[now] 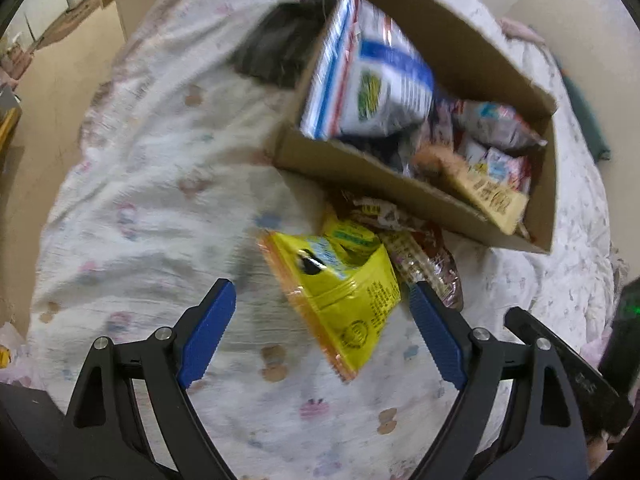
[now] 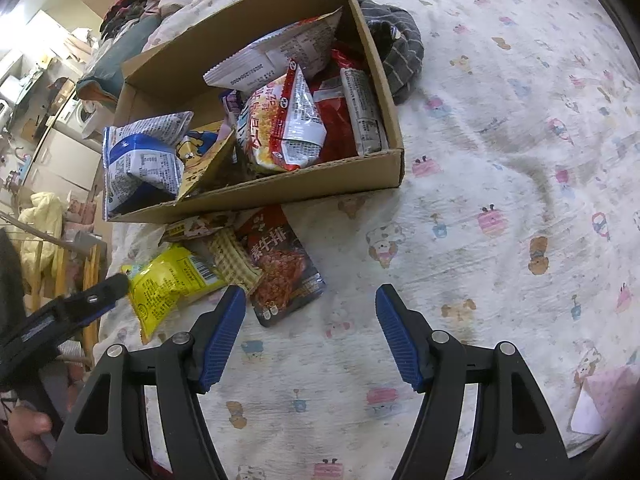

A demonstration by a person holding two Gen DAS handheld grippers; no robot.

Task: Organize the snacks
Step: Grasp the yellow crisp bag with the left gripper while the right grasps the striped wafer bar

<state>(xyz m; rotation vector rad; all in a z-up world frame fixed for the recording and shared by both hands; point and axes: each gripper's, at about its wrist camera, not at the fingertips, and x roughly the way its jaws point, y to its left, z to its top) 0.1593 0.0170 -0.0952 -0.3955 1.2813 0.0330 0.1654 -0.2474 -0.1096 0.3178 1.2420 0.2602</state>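
Through my left wrist camera, the left gripper (image 1: 322,300) points down at the bed sheet (image 1: 152,200) with its jaws spread wide; the yellow snack bag (image 1: 340,292) lies between them, and no pad presses on it. Just beyond it, more packets (image 1: 416,240) lie against the near wall of the cardboard box (image 1: 360,172), which is full of snack bags. This view is blurred.

Through my right wrist camera, the right gripper (image 2: 310,304) has its jaws spread over bare sheet, pinching nothing. A red-brown packet (image 2: 284,264) lies just ahead of its left finger, beside a wafer pack (image 2: 234,260) and the yellow bag, all near the box's front wall. A grey striped cloth (image 2: 400,52) lies against the box's right side.
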